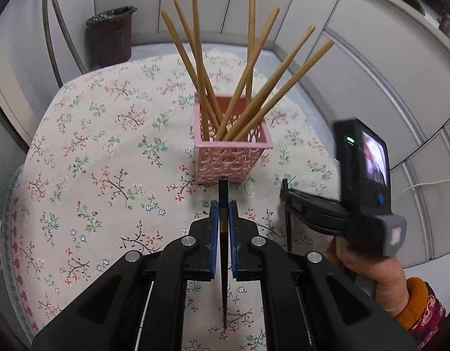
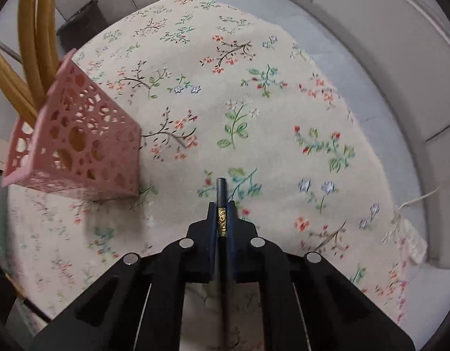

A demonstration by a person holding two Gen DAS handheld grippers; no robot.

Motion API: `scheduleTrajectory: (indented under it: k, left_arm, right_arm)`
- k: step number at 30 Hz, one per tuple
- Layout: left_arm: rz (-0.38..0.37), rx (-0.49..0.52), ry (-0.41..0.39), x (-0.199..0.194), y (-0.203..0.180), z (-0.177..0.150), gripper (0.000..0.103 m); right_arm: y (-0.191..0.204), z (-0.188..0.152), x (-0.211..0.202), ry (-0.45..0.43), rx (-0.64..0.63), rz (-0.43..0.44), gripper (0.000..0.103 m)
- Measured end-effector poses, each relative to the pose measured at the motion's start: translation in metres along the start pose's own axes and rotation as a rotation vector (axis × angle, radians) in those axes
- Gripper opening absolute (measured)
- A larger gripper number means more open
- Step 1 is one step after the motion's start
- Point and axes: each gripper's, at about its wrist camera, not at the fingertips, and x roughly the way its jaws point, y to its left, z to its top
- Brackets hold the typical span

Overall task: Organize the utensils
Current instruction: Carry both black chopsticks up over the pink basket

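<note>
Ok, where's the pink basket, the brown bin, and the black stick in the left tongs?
Pink perforated plastic basket (image 1: 229, 162): left wrist view, front wall.
Dark brown waste bin (image 1: 112, 39): left wrist view, side wall.
Black chopstick (image 1: 223, 196): left wrist view, shaft above the pads.

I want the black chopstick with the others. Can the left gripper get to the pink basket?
Probably yes. The left gripper, shut on a black chopstick, faces the pink basket with only bare tablecloth between. The leaning wooden chopsticks crowd its opening a bit.

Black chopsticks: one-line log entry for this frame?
left gripper: shut on black chopstick | right gripper: shut on second black chopstick | pink perforated plastic basket: upright, holds bamboo chopsticks
</note>
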Motion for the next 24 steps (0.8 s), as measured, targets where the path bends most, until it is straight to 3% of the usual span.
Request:
scheduleTrajectory:
  k: [7,10,14,18,24]
  left_arm:
    - [-0.045,-0.001,-0.134,-0.062,0.003,0.004,0.006]
    - [-0.066,-0.014,-0.121,-0.067,0.005,0.0,0.007]
    - [-0.071,-0.073,0.052,-0.014,0.009,-0.004,0.008]
    - [-0.003,-0.105,0.201,0.059,0.008,-0.011,0.02]
    - [0.087,-0.114,0.234,0.117,0.001,-0.006,0.025]
  right_arm:
    - [-0.001,-0.039,-0.106,-0.204,-0.081,0.139,0.007]
    - [-0.009,-0.041,-0.148,-0.314,-0.101,0.166,0.007]
    - [-0.024,-0.044,-0.157,-0.318,-0.097,0.184,0.007]
    - [-0.032,-0.04,-0.155,-0.306,-0.088,0.192,0.007]
    - [-0.034,-0.046,-0.159,-0.316,-0.1,0.193,0.007]
